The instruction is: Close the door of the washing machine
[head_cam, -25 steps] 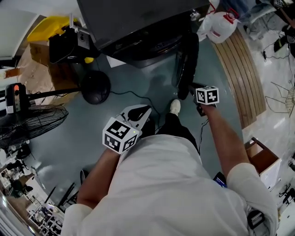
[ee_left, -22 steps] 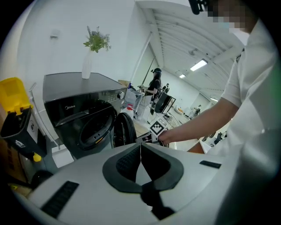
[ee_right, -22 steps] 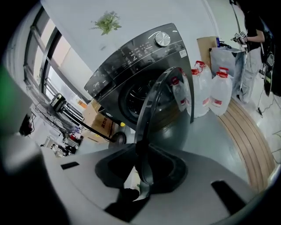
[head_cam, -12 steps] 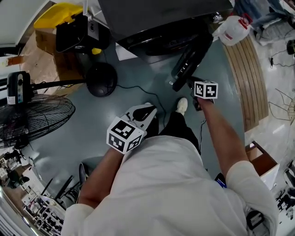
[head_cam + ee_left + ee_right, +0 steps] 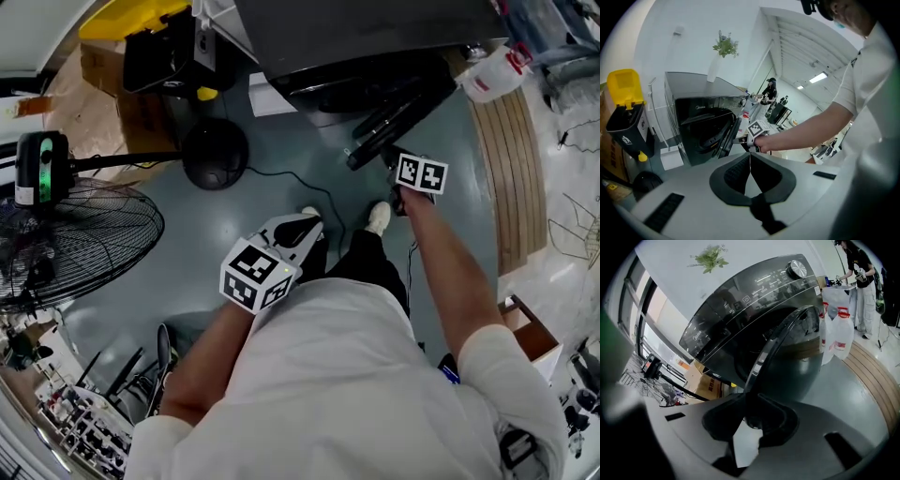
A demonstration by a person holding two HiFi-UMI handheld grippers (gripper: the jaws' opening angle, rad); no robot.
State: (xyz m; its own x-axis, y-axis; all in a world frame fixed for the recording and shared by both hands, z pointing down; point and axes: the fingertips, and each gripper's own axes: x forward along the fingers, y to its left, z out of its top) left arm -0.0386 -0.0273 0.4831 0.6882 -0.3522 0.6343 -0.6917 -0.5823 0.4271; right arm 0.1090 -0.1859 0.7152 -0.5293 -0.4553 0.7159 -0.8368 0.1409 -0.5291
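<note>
The dark washing machine (image 5: 375, 37) stands at the top of the head view, its round door (image 5: 403, 117) partly open and slanting toward the front panel. My right gripper (image 5: 382, 161) is at the door's free edge. In the right gripper view the door rim (image 5: 773, 348) runs down between the jaws of the right gripper (image 5: 752, 416), which have just been closing and press on it. My left gripper (image 5: 305, 223) hangs lower and left of it, away from the machine, shut with nothing in it. The left gripper (image 5: 750, 161) faces the machine (image 5: 701, 126).
A floor fan (image 5: 66, 244) stands at the left, with a black round base (image 5: 216, 155) and a cable beside it. A yellow-lidded bin (image 5: 141, 19) is left of the machine. A white jug (image 5: 492, 80) and a wooden slatted strip (image 5: 511, 169) lie at the right. My shoe (image 5: 378, 217) is below the door.
The door has swung from standing straight out to slanting closer to the machine's front. My right gripper went with it, and my left gripper shifted forward a little.
</note>
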